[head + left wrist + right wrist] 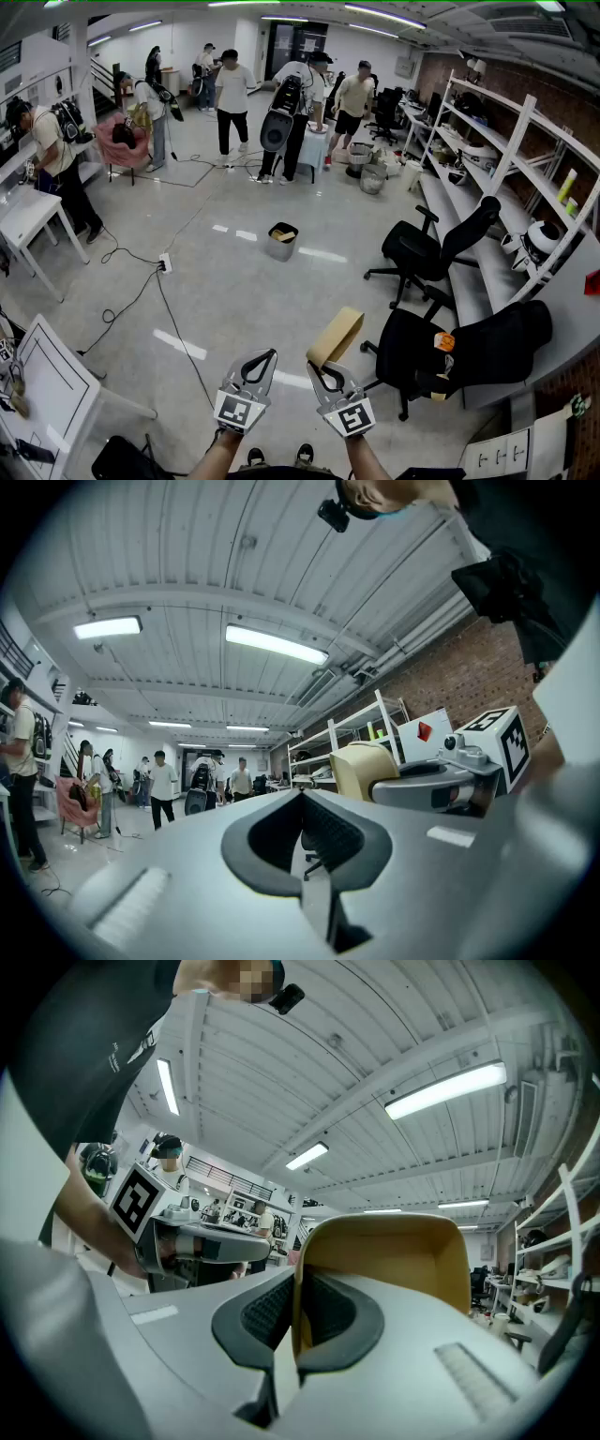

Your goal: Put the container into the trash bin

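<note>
Room: I'm standing on a glossy grey floor point(234, 309) in a big workshop, with people point(232, 89) milling at the far end and shelving point(525, 159) running along my right.
Right claw: my right claw point(298, 1283) is pinching one wall of the tan container point(394, 1265), jaws nearly together on it.
Container: it's sticking up from that claw, in the air.
Trash bin: the trash bin point(282, 241) is sitting on open floor ahead, well apart from the container.
Left claw: my left claw point(260, 360) is riding alongside, jaws closed, carrying nothing.
Chairs: black office chairs point(441, 352) are crowding my right.
</note>
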{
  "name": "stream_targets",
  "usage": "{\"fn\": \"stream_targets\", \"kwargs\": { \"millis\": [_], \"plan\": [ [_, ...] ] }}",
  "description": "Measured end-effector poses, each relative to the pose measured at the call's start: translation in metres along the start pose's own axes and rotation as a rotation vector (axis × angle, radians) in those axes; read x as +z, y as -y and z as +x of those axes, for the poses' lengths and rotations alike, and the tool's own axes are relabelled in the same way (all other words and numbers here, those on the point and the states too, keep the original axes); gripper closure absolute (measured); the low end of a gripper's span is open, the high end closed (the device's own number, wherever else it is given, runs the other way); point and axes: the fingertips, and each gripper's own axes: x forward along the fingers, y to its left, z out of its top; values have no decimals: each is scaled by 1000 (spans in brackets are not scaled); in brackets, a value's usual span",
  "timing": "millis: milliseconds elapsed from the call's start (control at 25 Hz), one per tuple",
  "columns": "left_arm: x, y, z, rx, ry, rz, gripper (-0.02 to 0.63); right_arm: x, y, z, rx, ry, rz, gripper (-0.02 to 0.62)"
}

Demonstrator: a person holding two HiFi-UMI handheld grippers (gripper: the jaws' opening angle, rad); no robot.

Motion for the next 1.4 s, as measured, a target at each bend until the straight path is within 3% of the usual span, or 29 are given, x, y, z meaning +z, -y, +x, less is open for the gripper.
{"fn": "stream_targets", "kwargs": {
  "millis": [240, 600, 800, 1120, 1400],
  "plan": [
    [2, -14, -12, -4, 7, -8, 604, -2, -15, 13, 21, -19, 7, 577],
    [-13, -42, -24, -25, -8, -35, 604, -11, -23, 44, -54, -65, 28, 575],
    [-26, -53, -10, -20, -38, -34, 604, -22, -12, 62, -20, -60, 36, 575],
    [-49, -85, 62, 8, -122, 1, 604, -48, 53, 126, 11, -50, 56, 575],
    [-59, -98, 157, 25, -112, 55, 604, -76, 148, 170, 63, -27, 98, 575]
  ]
}}
